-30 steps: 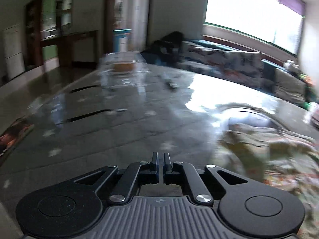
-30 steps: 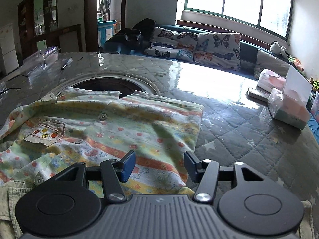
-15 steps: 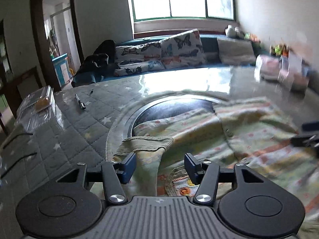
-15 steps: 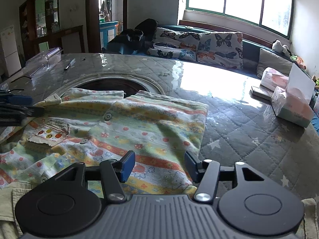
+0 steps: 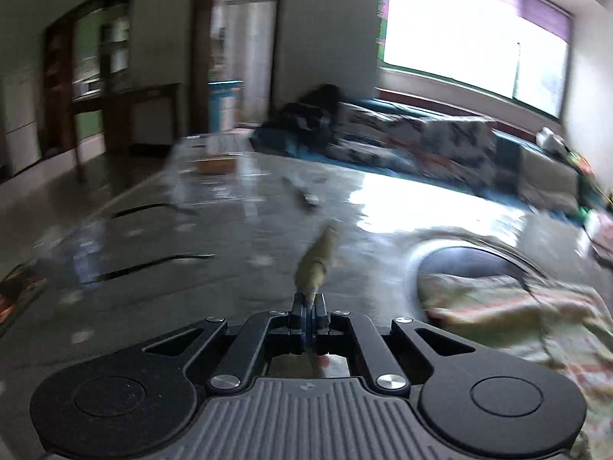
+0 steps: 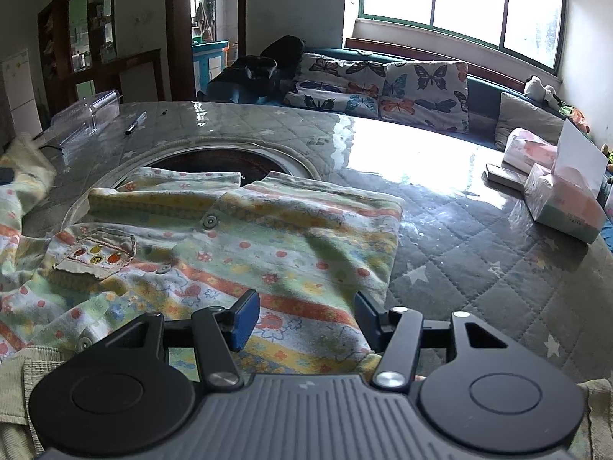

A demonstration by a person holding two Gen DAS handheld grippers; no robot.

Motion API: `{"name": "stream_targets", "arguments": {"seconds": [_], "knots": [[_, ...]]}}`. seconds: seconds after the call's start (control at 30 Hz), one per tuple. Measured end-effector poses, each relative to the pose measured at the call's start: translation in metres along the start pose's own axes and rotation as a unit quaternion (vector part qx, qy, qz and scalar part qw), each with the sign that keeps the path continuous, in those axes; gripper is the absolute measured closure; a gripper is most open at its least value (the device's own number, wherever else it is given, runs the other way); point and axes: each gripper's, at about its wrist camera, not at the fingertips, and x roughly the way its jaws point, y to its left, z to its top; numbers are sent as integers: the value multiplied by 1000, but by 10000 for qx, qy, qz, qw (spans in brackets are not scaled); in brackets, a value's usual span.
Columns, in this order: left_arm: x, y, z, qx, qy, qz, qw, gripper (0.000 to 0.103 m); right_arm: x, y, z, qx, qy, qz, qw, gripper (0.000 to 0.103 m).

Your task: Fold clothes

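Observation:
A child's flower-print shirt [image 6: 237,245] with buttons and a chest pocket lies spread on the quilted table [image 6: 479,268]. My right gripper [image 6: 306,320] is open and empty, hovering just above the shirt's near hem. My left gripper [image 5: 308,306] is shut on a sleeve cuff [image 5: 320,260] of the shirt, which sticks out forward from the jaws. The rest of the shirt [image 5: 517,318] lies to its right in the blurred left wrist view. In the right wrist view the lifted sleeve [image 6: 23,168] shows at the far left.
A round dark opening [image 6: 214,161] sits in the table beyond the shirt. A clear plastic box [image 6: 84,119] and a pen [image 6: 134,124] lie at the far left. Tissue boxes [image 6: 563,199] stand at the right. A sofa with butterfly cushions [image 6: 383,88] runs behind the table.
My left gripper, open over the shirt half a second ago, has shut on the sleeve cuff and swung left, pulling the sleeve out. My right gripper stays almost still.

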Motion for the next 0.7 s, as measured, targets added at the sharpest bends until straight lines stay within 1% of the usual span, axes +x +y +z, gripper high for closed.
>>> {"name": "stream_targets", "arguments": {"seconds": [0.13, 0.2, 0.37, 0.43, 0.5, 0.57, 0.7], "knots": [[1, 35, -16, -250, 252, 388, 9986, 100, 3, 3, -2, -29, 55, 16, 10000, 47], [1, 46, -27, -333, 417, 491, 9974, 100, 6, 4, -3, -43, 98, 14, 9999, 47], [-5, 61, -37, -300, 540, 801, 9949, 93, 10, 6, -6, -78, 193, 2, 9998, 47], [-7, 67, -41, -281, 581, 927, 9936, 84, 11, 5, -7, -92, 223, 3, 9997, 47], [-7, 71, -42, -266, 596, 1064, 9922, 84, 12, 5, -6, -83, 222, 5, 9997, 46], [-6, 73, -38, -290, 598, 1129, 9914, 84, 13, 4, -6, -68, 215, 0, 9997, 46], [-5, 55, -25, -21, 461, 1006, 9939, 84, 16, 1, -4, -57, 244, 11, 9997, 46]]}}
